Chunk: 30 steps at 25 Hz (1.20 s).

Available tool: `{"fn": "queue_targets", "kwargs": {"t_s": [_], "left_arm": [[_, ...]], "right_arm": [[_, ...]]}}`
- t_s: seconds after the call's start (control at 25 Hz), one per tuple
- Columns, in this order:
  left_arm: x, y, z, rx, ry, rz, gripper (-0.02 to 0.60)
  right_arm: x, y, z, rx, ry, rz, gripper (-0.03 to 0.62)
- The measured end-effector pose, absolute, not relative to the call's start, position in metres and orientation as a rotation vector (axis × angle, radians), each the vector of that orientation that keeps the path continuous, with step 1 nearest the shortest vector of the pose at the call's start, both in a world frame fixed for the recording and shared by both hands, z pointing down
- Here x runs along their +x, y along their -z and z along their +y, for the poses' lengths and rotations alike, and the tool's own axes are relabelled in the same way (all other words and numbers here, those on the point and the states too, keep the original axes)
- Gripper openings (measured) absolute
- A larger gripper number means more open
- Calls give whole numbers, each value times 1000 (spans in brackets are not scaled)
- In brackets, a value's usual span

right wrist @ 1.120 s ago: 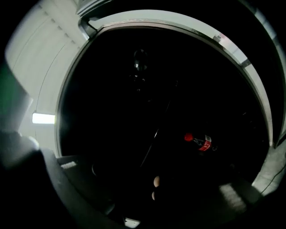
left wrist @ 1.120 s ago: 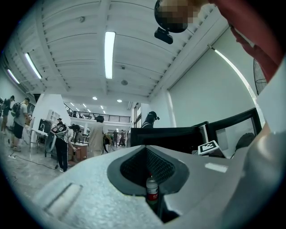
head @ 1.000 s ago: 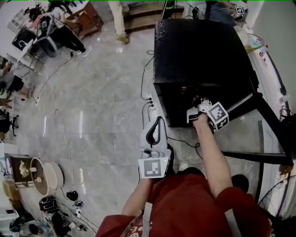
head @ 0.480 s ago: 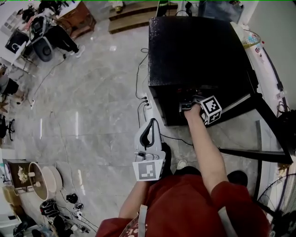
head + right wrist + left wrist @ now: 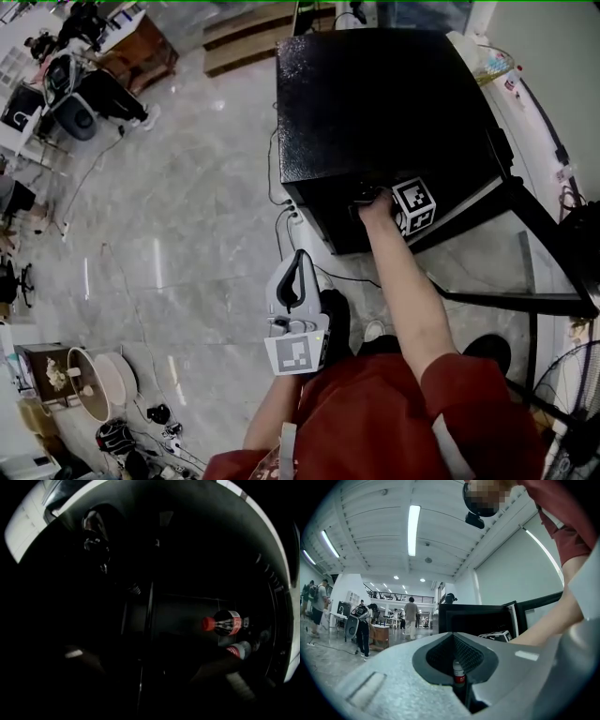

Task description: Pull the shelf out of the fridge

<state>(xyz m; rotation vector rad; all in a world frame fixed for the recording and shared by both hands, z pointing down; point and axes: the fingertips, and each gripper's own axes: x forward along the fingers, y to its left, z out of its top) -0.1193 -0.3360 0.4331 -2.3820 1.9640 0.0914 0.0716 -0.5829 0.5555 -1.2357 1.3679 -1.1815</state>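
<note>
Right gripper [image 5: 368,199] inside fridge [image 5: 375,94] — jaws closing, shelf edge [image 5: 149,620] between.

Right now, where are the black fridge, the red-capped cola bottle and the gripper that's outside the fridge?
black fridge [image 5: 384,94], head view, its flat top.
cola bottle [image 5: 232,622], right gripper view, its label.
left gripper [image 5: 302,258], head view, the tips of its jaws.

The fridge [image 5: 384,103] stands on the floor [image 5: 187,234], its door [image 5: 553,246] swung open on the right. Inside it, a bottle [image 5: 226,623] sits just beside a second bottle [image 5: 240,649].
</note>
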Motion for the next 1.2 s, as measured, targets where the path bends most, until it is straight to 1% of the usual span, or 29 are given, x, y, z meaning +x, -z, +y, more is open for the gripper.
{"fn": "queue_targets", "kwargs": {"t_s": [0.04, 0.12, 0.24, 0.4, 0.76, 0.96, 1.2], "left_arm": [[-117, -430, -337, -2376, -104, 1956, 5], [-113, -429, -339, -2366, -115, 1939, 3], [-113, -435, -339, -2384, -82, 1960, 5], [-112, -442, -336, -2390, -77, 1960, 5], [-110, -436, -338, -2380, -71, 1952, 5], [-105, -432, -336, -2365, -108, 1930, 5], [-102, -427, -329, -2361, -79, 1945, 5]], "right_arm": [[73, -555, -585, -1243, 1181, 1376, 109], [77, -556, -589, -1260, 1180, 1382, 61], [84, -565, -595, -1282, 1173, 1368, 26], [89, -572, -595, -1300, 1171, 1336, 20], [80, -555, -585, -1246, 1215, 1303, 12], [82, -557, -568, -1229, 1228, 1302, 11], [85, -559, -538, -1209, 1250, 1292, 11]]}}
